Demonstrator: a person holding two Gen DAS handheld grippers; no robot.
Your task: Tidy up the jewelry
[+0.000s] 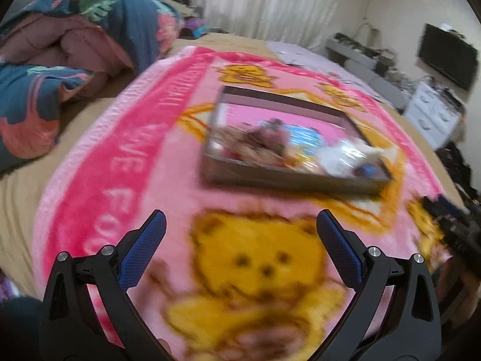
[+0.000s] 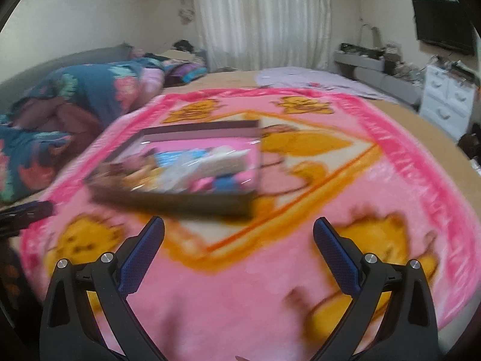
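A shallow dark box (image 1: 288, 182) with a pink lining lies on a pink bear-print blanket (image 1: 126, 162) on a bed. Blurred jewelry and small packets (image 1: 270, 144) fill its near half. My left gripper (image 1: 240, 219) hovers open over the blanket, short of the box, with nothing between its blue-padded fingers. In the right wrist view the same box (image 2: 186, 203) sits ahead and to the left, its contents (image 2: 192, 165) smeared by motion. My right gripper (image 2: 239, 222) is open and empty, just before the box's near edge.
A folded dark floral quilt (image 1: 69, 54) is heaped at the left of the bed. The other gripper's black body (image 1: 454, 225) shows at the right edge. White drawers (image 2: 448, 102), a wall television (image 2: 442, 24) and a cluttered grey shelf (image 2: 360, 57) stand beyond the bed on the right.
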